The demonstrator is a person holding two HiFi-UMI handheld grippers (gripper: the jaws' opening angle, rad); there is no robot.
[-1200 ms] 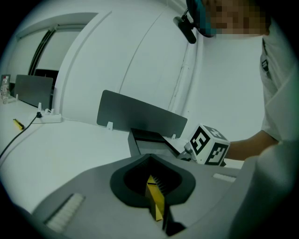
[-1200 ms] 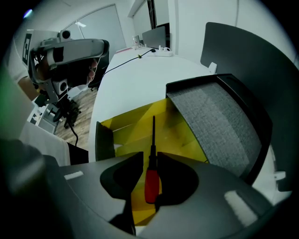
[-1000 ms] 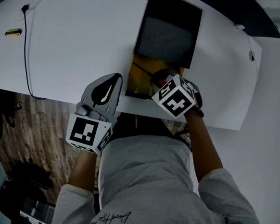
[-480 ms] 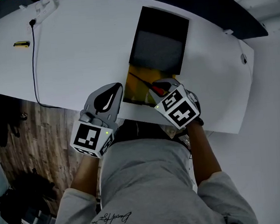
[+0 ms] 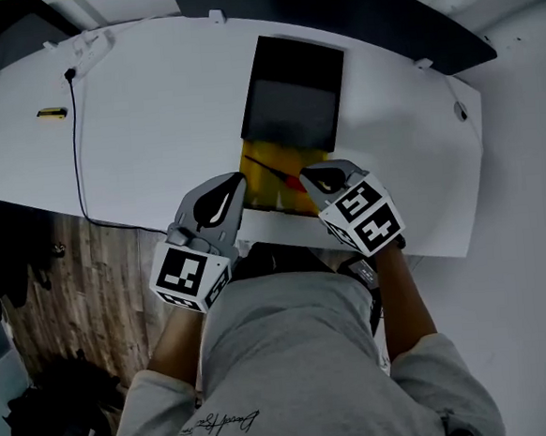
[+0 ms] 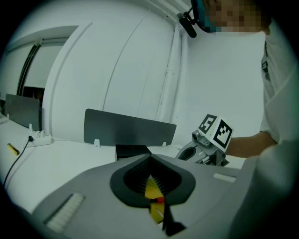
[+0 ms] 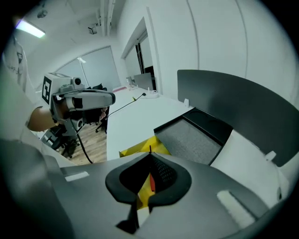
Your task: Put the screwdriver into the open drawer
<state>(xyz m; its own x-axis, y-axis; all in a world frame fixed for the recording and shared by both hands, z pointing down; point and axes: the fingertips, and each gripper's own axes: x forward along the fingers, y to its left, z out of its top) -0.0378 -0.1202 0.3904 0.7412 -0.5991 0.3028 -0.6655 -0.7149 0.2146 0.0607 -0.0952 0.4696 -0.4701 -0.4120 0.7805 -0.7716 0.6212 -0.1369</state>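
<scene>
A white desk filled most of the head view, with a wooden floor showing past its near edge. A black tray with a grey mat inside sat on the desktop. Just in front of it, the drawer stood open with its yellow inside showing and its white front nearest the person.

The left gripper hung at the drawer's left edge. Its jaws were clenched tip to tip with nothing held, and the drawer showed only through the leaf-shaped hole between them. The right gripper sat over the drawer's right near corner. Its jaws were likewise pressed together and empty.

The screwdriver lay slantwise inside the drawer on the yellow floor. Its black shaft pointed away to the left, and its red handle lay just beside the right gripper's tip. In the right gripper view the handle showed through the hole, below the jaws and not between them.

A thin black cable ran across the desk's left part. A small yellow thing lay near it.
</scene>
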